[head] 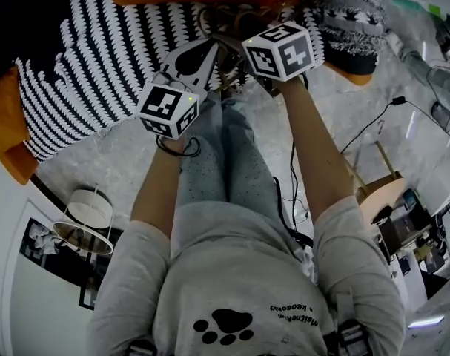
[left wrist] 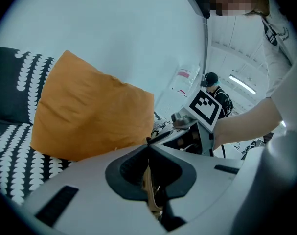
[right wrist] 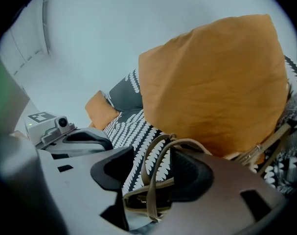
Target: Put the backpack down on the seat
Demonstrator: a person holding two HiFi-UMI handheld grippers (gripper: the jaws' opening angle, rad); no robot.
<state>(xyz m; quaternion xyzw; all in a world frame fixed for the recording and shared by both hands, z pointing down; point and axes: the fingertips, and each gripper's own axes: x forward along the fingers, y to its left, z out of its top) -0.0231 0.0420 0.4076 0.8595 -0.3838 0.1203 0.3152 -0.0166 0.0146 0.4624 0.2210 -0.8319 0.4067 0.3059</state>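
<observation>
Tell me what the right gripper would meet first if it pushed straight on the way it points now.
The right gripper, jaws open, has the tan strap loop standing between them, so it meets that first. Beyond lies the black-and-white patterned seat, probably before the orange fabric cushion; depth is unclear.

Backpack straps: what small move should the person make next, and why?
Probably open the left gripper: its jaws are pinched on a tan strap, while the right gripper stands open, the strap loops lying loose between its jaws above the patterned seat.
</observation>
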